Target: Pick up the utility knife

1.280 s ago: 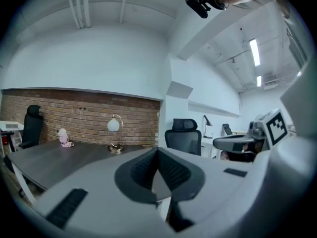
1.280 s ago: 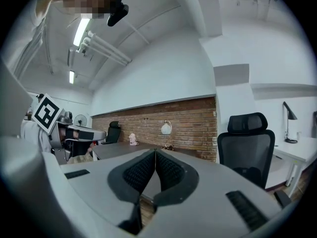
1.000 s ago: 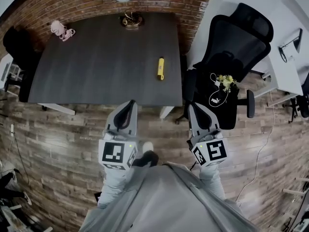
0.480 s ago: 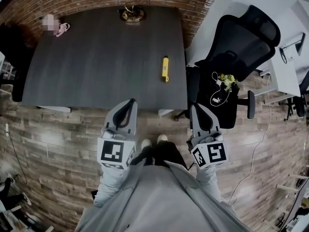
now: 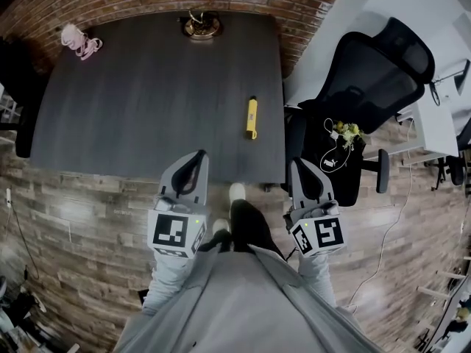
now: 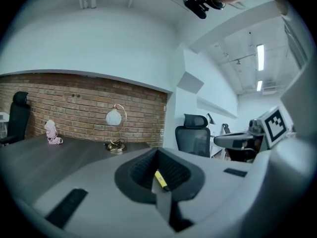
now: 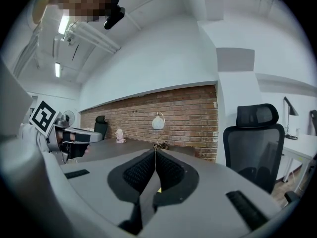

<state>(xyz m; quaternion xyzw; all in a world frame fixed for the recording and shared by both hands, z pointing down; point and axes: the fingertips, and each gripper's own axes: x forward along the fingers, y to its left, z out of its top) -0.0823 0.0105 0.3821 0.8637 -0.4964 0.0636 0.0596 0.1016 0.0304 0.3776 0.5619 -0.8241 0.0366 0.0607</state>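
Dark wood-grain table (image 5: 147, 101) stands against a brick wall (image 5: 294, 6) on a plank floor, seen from steeply above. Its one task item, the yellow utility knife (image 5: 252, 118), lies flat on the right part of the top, close to the right edge, its length running near to far. At the far edge sits a globe lamp (image 5: 200, 23) on a brass base; a small pink object (image 5: 77, 40) rests at the far left corner.

Right of the table is a black office chair (image 5: 383, 65) – its seat carries a white cable (image 5: 329, 155) and a small yellow-green bunch (image 5: 347, 131).

Both tools hover over the floor at the table's near edge, well apart from the knife. The left gripper (image 5: 197, 159) has its fingers pressed together with nothing pinched. The right gripper (image 5: 299, 166) is likewise closed on nothing – the knife lies farther off, between the two and nearer the right one.
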